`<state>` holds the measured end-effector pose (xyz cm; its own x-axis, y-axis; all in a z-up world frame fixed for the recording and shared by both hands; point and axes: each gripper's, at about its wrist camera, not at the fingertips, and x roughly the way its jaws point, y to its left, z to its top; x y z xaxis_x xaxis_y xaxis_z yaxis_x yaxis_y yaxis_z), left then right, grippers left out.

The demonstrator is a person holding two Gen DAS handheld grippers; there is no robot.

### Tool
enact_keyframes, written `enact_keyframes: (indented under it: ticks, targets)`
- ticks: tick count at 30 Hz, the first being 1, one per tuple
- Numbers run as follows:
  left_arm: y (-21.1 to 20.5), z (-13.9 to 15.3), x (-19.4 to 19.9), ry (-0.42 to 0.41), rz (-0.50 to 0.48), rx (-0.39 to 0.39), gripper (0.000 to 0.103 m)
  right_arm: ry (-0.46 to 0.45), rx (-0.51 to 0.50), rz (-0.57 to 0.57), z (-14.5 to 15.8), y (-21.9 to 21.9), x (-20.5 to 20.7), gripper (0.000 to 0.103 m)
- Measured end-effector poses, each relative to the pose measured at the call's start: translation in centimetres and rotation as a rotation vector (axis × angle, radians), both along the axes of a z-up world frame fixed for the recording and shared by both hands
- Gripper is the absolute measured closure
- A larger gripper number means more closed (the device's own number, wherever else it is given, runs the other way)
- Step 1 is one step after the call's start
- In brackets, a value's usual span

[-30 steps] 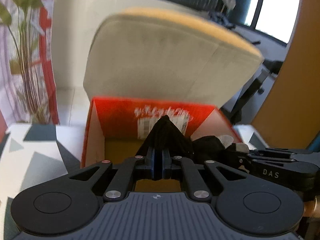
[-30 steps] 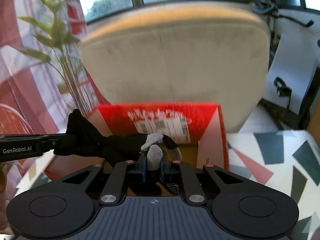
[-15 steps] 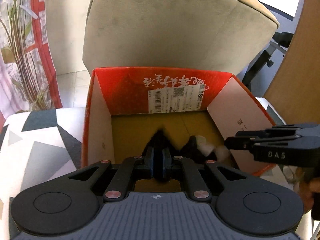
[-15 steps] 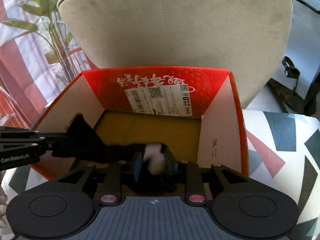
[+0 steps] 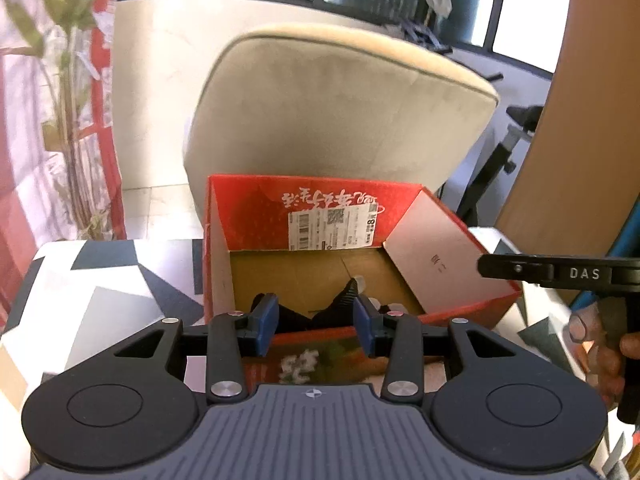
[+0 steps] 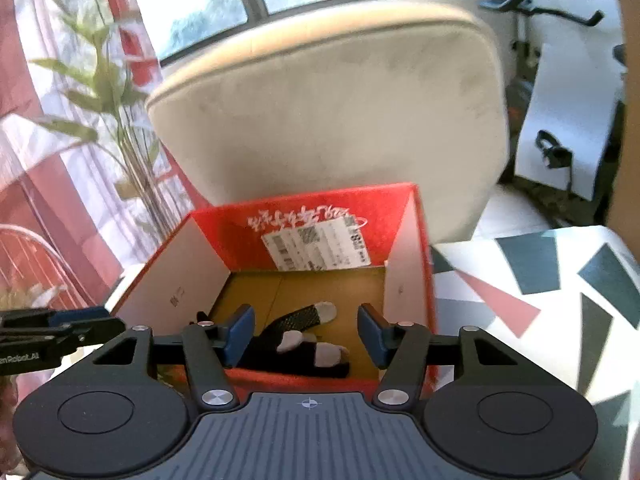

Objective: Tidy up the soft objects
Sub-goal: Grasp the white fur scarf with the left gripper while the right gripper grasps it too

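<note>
A black glove (image 6: 304,344) with grey fingertips lies on the brown floor of an open red cardboard box (image 6: 412,240), near its front wall. In the left wrist view the same glove (image 5: 320,312) shows as a dark heap inside the box (image 5: 216,248). My left gripper (image 5: 316,322) hovers at the box's front edge, its jaws opening, blue pads apart and clear of the glove. My right gripper (image 6: 306,334) is likewise at the front edge, jaws opening, with the glove lying below and beyond them, untouched.
The box stands on a table with a geometric patterned cloth (image 6: 560,280). A beige padded chair back (image 5: 340,120) rises right behind the box. A green plant (image 6: 108,100) and red curtain stand at the left. A hand (image 5: 612,360) holds the right gripper's body.
Both grippers were shut on the black glove and carried it into the box. Both have now let go, pulled back toward the front edge, and the glove lies on the box floor.
</note>
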<state>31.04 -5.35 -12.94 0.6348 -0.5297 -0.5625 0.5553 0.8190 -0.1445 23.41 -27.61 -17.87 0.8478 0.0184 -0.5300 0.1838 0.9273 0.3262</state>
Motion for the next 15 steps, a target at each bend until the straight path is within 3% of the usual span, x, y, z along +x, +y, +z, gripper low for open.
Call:
enact_keyframes:
  ticks: [7, 15]
  targets:
    - [1.1, -1.5, -2.5, 0.055, 0.025, -0.077, 0.060, -0.044, -0.072, -0.035, -0.1, 1.6, -5.1, 0.047]
    - [0.7, -4.2, -2.8, 0.152, 0.051, -0.092, 0.060, 0.048, -0.085, -0.042, -3.6, 2.7, -7.0, 0.047]
